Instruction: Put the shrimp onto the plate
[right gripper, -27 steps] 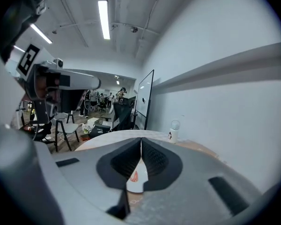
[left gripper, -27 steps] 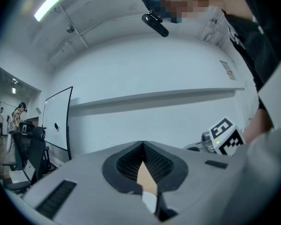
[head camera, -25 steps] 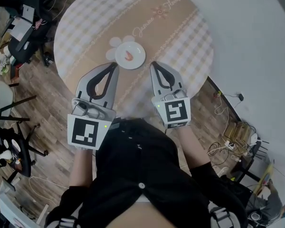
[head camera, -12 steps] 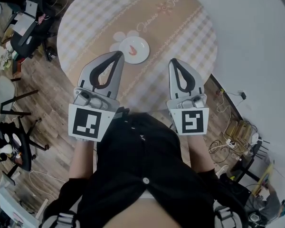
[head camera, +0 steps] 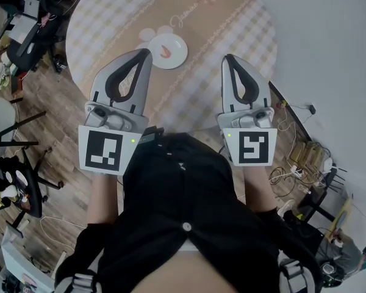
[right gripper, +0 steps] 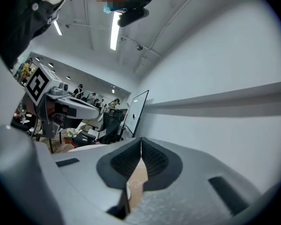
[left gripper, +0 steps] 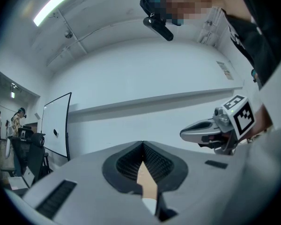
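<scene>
Head view: shrimp (head camera: 164,50) on plate (head camera: 180,56) just beside closed left tongs (head camera: 147,52), apart from closed right tongs (head camera: 227,58).

Right hand-held gripper (head camera: 229,60) swung out right, away from plate (head camera: 178,58); gap to left hand-held gripper (head camera: 146,53) widened; both closer to camera.

A small orange shrimp (head camera: 165,52) lies on a round white plate (head camera: 177,57), which sits on the round cloth-covered bench (head camera: 232,23), in its near left part. The grey left gripper (head camera: 147,52) hangs over the bench, its tip just beside the plate's left rim. The grey right gripper (head camera: 227,58) is to the plate's right, apart from it.
</scene>
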The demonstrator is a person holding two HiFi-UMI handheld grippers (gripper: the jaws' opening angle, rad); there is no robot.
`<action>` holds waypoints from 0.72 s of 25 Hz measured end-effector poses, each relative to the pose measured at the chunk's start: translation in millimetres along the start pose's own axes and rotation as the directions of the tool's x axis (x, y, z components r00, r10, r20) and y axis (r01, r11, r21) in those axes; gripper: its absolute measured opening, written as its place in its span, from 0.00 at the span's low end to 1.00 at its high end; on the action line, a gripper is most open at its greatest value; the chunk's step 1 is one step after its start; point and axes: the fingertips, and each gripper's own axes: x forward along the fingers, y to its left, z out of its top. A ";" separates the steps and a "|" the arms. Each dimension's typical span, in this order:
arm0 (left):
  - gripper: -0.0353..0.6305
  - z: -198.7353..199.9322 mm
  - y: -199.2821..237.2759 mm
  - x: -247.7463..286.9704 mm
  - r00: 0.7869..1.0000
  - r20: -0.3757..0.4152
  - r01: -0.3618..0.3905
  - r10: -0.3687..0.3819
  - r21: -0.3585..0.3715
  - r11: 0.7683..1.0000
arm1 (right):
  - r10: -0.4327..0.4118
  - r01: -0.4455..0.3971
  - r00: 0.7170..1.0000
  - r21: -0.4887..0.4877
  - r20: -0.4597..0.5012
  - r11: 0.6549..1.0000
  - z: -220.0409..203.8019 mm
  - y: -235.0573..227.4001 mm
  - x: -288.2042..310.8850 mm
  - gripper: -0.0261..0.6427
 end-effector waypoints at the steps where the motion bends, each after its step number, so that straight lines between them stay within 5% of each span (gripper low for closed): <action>1: 0.06 1.0 -0.1 -0.6 1.000 0.002 -0.001 0.001 0.001 1.000 | -0.004 0.004 1.000 0.003 0.005 1.000 1.8 -0.5 -0.6 0.04; 18: 0.06 6.7 -6.5 -4.6 1.000 0.008 -0.003 0.003 0.018 1.000 | 0.000 0.000 0.999 -0.001 0.043 1.000 12.3 -0.9 -4.9 0.04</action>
